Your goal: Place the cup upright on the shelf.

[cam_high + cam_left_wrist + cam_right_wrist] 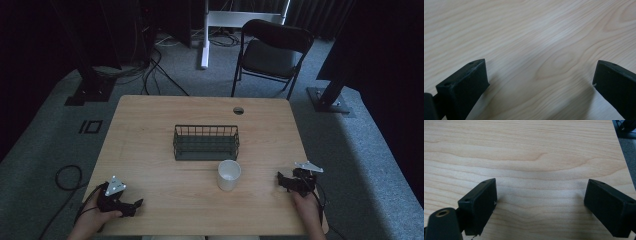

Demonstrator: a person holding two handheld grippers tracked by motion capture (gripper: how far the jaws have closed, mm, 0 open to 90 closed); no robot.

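A white cup (229,174) stands upright on the wooden table (150,125), just in front of a dark wire basket (206,142) that looks empty. My left gripper (134,206) rests near the table's front left corner, held by a hand. Its jaws stand wide apart over bare wood (539,72), nothing between them. My right gripper (281,180) sits near the front right edge, to the right of the cup. It is open too, with bare wood (540,195) between its jaws.
A round cable hole (238,110) sits near the table's far edge. Behind the table stand a black folding chair (272,52), a white stand leg (204,35) and dark stand bases. Cables lie on the grey carpet at the left.
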